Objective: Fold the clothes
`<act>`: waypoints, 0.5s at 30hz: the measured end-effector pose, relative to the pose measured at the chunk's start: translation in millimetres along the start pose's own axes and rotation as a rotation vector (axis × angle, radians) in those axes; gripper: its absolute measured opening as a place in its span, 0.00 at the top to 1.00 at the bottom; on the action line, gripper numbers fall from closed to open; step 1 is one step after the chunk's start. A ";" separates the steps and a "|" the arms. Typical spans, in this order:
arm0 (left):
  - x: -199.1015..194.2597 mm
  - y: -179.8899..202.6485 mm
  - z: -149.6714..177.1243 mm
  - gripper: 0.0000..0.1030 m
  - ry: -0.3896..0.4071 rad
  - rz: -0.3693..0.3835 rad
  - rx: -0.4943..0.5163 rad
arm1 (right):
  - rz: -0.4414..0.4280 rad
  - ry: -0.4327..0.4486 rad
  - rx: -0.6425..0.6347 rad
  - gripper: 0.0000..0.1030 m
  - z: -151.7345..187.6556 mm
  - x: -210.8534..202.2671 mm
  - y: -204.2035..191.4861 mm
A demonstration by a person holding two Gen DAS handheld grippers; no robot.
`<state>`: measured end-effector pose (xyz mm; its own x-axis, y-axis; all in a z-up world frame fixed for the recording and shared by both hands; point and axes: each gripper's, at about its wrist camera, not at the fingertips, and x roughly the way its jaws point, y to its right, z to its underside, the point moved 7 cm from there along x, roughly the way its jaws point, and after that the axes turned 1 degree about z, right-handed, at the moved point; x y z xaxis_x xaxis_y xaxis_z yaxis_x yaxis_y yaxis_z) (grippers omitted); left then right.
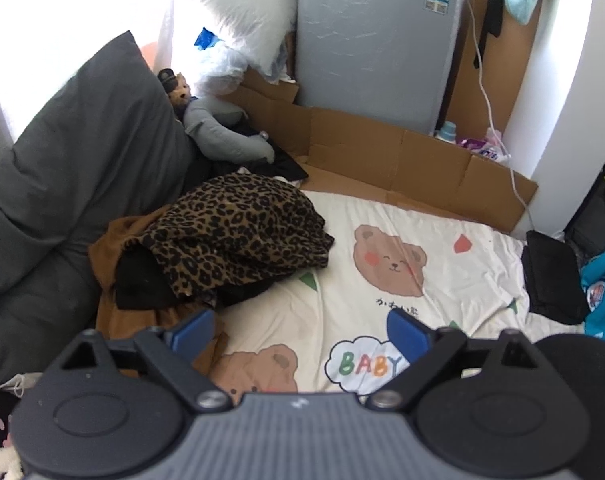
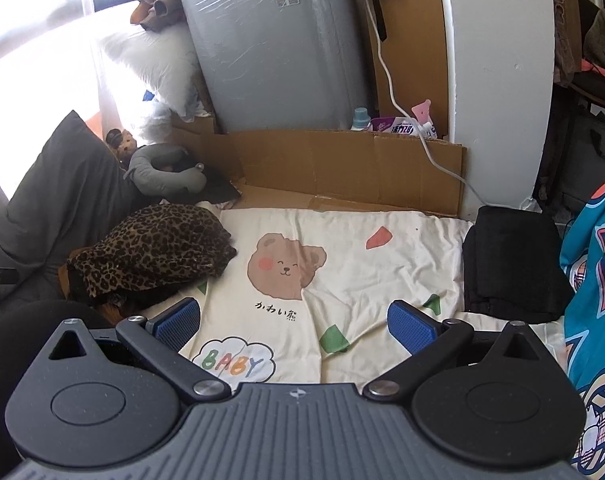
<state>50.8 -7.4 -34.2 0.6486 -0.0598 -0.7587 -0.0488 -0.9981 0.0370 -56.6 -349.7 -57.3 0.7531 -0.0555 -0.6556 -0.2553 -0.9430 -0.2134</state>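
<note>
A heap of unfolded clothes lies at the left of the bed: a leopard-print garment (image 1: 238, 232) (image 2: 150, 248) on top of black and brown pieces (image 1: 114, 256). A folded black garment (image 1: 550, 280) (image 2: 510, 260) rests at the right edge of the cream bear-print sheet (image 1: 382, 280) (image 2: 342, 240). A teal printed garment (image 2: 598, 300) (image 1: 602, 292) hangs at the far right. My left gripper (image 1: 302, 334) hovers open over the sheet just right of the heap, holding nothing. My right gripper (image 2: 294, 324) is open above the sheet's middle, with nothing between its fingers.
A dark grey pillow (image 1: 82, 160) leans at the left. Behind it sit a grey neck pillow (image 2: 162, 172) and a small plush toy (image 1: 178, 88). Flattened cardboard (image 2: 342, 168) lines the bed's far side, with a grey appliance (image 2: 270, 48) and a white cable (image 2: 422, 140) behind.
</note>
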 end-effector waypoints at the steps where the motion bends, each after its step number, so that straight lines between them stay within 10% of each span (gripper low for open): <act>1: -2.1 -1.4 -1.2 0.10 0.006 0.006 -0.010 | -0.006 0.004 0.001 0.01 -0.7 -1.1 0.0; 15: -16.6 -17.4 -9.5 0.29 0.021 -0.031 -0.040 | -0.036 0.019 0.037 0.09 -3.5 -4.2 -2.2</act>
<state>48.1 10.8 -16.1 0.6650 -0.0285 -0.7463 0.0021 -0.9992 0.0401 -57.1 -348.5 -51.6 0.7735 -0.0285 -0.6332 -0.2501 -0.9317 -0.2635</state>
